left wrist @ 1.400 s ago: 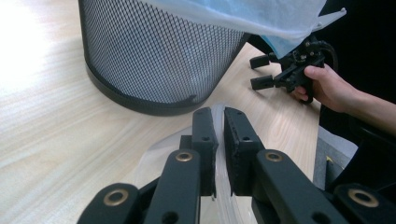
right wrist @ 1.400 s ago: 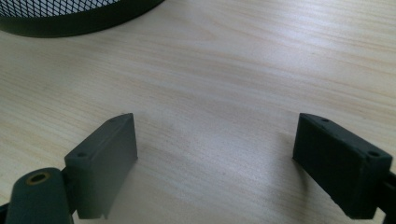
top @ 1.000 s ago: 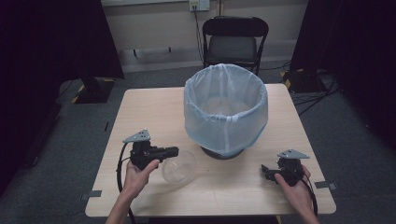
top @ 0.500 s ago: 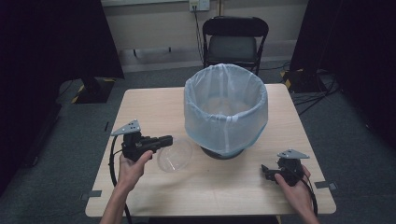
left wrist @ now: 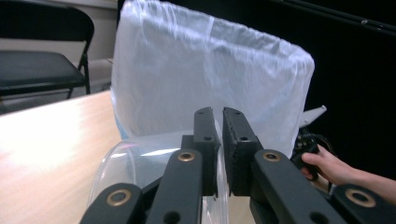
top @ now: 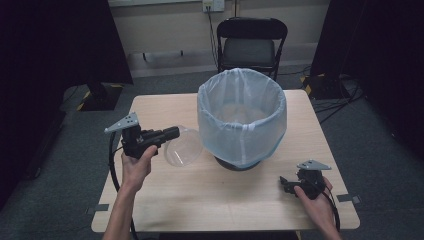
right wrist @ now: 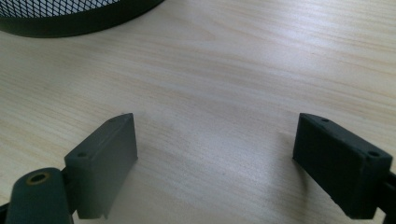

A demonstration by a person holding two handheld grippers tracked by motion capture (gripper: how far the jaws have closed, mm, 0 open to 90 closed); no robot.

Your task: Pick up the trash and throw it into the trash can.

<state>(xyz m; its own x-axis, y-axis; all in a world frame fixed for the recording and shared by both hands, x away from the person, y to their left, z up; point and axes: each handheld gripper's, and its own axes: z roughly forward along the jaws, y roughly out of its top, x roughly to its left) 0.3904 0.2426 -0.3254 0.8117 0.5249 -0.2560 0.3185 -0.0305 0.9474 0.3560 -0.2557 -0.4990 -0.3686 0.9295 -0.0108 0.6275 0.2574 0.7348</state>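
Note:
A clear plastic bowl hangs above the table's left half, just left of the bin. My left gripper is shut on its rim and points right, toward the bin. In the left gripper view the jaws pinch the thin clear rim, and the bowl bulges out to the left below them. The black mesh bin, lined with a white bag, stands at the table's middle. My right gripper rests near the front right corner; its jaws stand wide apart over bare wood.
The wooden table has free room in front of the bin. A black folding chair stands behind the table. The bin's base lies close ahead of the right gripper. The other hand shows past the bag.
My left gripper has lifted the clear bowl off the table and carried it up beside the bin. The right gripper has stayed in place.

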